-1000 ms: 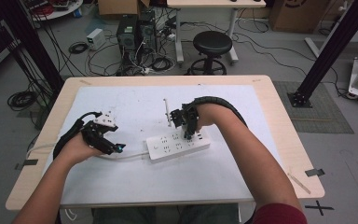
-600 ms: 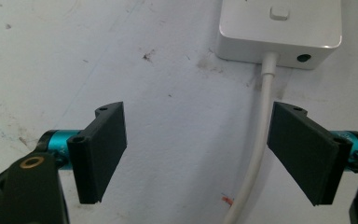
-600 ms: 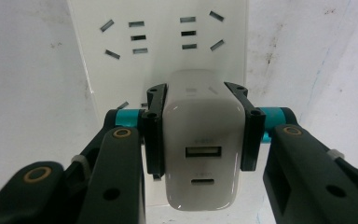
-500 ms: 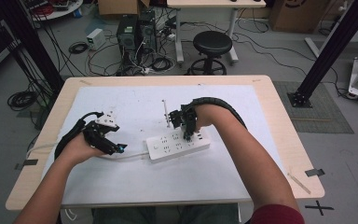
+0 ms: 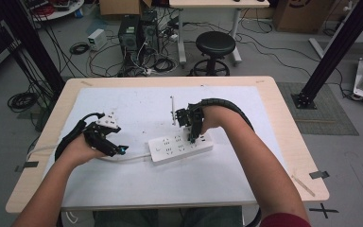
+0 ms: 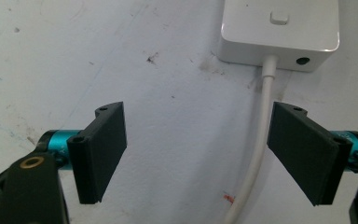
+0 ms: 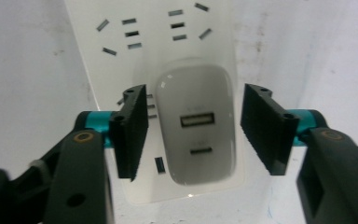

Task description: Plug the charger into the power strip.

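Note:
A white power strip (image 5: pixel 170 150) lies mid-table on a white mat. A white USB charger (image 7: pixel 196 135) is plugged into the power strip (image 7: pixel 107 65) near its right end. My right gripper (image 5: pixel 194 137) points down over the charger. Its jaws (image 7: pixel 196 93) have just been opening and stand on either side of the charger with a gap at each pad. My left gripper (image 5: pixel 118 150) rests low at the strip's left end, open. The strip's white cable (image 6: pixel 261 140) runs between its jaws (image 6: pixel 198 112), close to the right pad, up to the power strip (image 6: pixel 279 32).
A thin pale rod (image 5: pixel 171 109) stands just left of the right gripper. The white mat (image 5: pixel 137 189) covers most of the wooden table (image 5: pixel 283 142). Beyond the far edge are a black stool (image 5: pixel 215 45), computer cases and floor cables.

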`<action>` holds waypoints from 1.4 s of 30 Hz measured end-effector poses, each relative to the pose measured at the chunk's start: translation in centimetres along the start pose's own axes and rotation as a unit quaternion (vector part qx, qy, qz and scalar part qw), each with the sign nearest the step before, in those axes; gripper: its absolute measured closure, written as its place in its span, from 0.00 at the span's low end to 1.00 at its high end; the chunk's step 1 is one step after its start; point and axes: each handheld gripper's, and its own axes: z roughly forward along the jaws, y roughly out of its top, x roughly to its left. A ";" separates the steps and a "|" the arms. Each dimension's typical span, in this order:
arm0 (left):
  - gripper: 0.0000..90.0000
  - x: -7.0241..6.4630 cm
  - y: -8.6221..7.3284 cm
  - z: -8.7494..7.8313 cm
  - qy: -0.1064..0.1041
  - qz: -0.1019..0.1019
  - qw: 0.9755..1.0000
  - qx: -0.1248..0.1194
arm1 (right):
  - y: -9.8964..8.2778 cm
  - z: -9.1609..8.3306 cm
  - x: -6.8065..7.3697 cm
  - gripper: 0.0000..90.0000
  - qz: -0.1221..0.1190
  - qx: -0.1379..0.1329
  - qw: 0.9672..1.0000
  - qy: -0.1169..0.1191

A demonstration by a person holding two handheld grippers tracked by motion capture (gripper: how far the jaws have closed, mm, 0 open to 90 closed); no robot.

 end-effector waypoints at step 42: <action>0.21 0.0 1.4 -1.0 -0.011 0.042 0.996 -0.083 | -9.6 -3.4 5.2 0.22 0.180 -0.347 0.920 -0.019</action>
